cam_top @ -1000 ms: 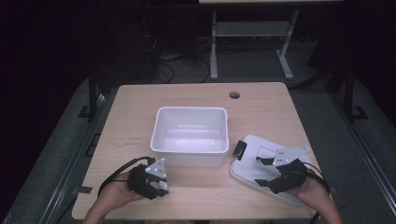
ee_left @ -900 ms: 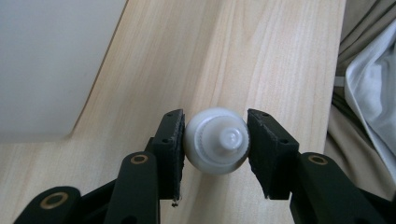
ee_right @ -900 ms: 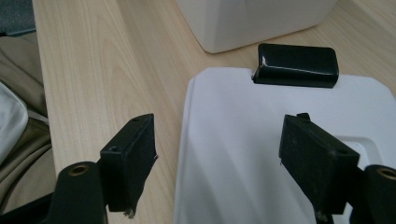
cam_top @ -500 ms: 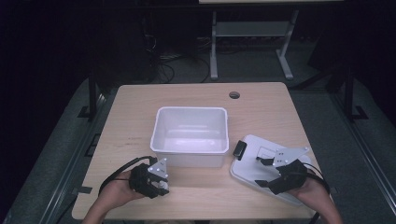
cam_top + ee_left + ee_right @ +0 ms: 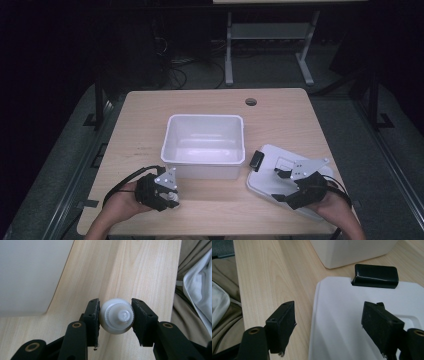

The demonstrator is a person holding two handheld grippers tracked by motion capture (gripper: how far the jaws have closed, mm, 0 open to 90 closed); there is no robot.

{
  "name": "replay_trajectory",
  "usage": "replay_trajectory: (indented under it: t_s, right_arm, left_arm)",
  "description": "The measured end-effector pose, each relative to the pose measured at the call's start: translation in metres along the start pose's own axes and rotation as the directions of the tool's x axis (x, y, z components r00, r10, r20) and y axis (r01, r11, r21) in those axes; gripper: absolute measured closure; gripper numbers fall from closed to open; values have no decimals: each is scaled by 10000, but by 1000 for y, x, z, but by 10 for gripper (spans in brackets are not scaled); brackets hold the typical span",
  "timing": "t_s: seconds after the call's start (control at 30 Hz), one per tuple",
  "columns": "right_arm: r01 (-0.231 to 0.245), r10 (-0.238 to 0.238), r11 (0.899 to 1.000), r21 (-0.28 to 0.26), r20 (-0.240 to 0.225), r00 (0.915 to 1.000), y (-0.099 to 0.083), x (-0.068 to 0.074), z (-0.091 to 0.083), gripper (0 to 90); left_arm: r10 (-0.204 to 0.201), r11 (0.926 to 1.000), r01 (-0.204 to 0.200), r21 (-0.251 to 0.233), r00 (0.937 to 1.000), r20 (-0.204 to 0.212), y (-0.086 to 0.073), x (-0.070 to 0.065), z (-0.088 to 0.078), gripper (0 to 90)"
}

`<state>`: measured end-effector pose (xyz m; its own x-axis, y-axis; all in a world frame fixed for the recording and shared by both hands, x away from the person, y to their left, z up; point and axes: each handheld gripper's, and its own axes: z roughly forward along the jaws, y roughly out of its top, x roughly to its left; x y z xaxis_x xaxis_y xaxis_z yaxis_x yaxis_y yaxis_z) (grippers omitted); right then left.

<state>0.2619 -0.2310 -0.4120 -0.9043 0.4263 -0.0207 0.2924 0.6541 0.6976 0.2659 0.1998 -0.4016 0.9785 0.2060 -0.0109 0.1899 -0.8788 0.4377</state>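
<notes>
My left gripper rests on the wooden table near its front edge, just in front of the white bin's left corner. Its jaws are shut on a small round white bottle with a ribbed cap, one pad pressing on each side. My right gripper is open above the near left part of a flat white lid, which lies on the table to the right of the bin. Nothing sits between its fingers. A black latch is fixed to the lid's far edge.
The open white bin stands in the middle of the table. A round cable hole sits at the table's back right. The person's lap shows beyond the table's front edge in both gripper views. Bare wood lies left of the bin and behind it.
</notes>
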Motion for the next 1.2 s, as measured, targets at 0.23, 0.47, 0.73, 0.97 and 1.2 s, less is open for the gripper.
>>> replay_trajectory:
  t_s: [0.23,0.47,0.73,0.97,1.2]
  right_arm:
    - [-50,51,9998,174,-34,10000,1,2,3,265]
    - [68,-67,9997,233,-75,9999,2,3,5,265]
    - [57,-55,9995,297,-71,10000,3,3,6,264]
    - [35,-34,9998,219,-61,10000,2,1,5,264]
    - [138,-136,9996,233,-52,9999,3,2,5,264]
  left_arm:
    - [101,9999,-101,80,9999,-17,0,-2,-4,599]
    - [229,9995,-229,201,9997,0,1,-4,-5,599]
    - [196,9998,-196,83,9998,81,1,-3,-11,600]
    - [297,9996,-297,-3,9994,165,5,-1,-23,600]
    - [326,9994,-326,-64,9995,28,6,-2,-33,600]
